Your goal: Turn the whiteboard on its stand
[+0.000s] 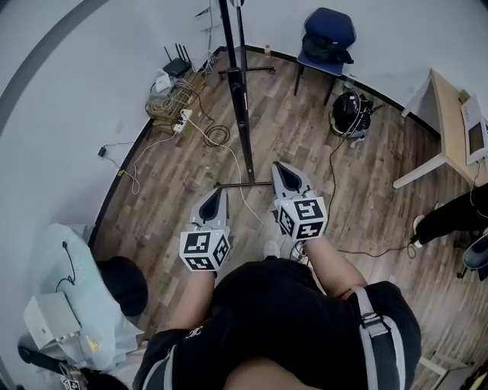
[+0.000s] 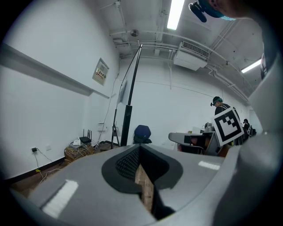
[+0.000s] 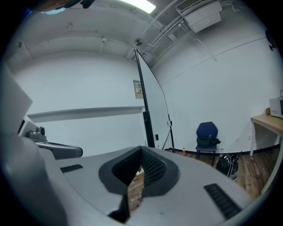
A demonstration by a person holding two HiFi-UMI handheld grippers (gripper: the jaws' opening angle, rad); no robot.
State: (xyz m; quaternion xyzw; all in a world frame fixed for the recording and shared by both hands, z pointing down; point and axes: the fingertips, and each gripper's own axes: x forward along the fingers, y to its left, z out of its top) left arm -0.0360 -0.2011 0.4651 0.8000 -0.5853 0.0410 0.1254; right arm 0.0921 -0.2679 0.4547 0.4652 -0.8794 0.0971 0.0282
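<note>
Left tool (image 1: 218,195) is hanging closed and empty over the wooden plank floor (image 1: 305,137), its grey jaws meeting at the tips. Just ahead, the whiteboard (image 1: 242,114) is standing between the two tools, showing nearly edge-on: a thin flat panel on a dark post (image 3: 148,126) with a foot bar (image 1: 229,183). Right tool (image 1: 283,171) is also pressing its ribbed pads (image 3: 152,170) together on nothing. Neither tool is touching the board, so I judge the turning is not yet begun.

Bright ceiling tube (image 2: 175,13) overhead; edges warped, seemingly soft.
</note>
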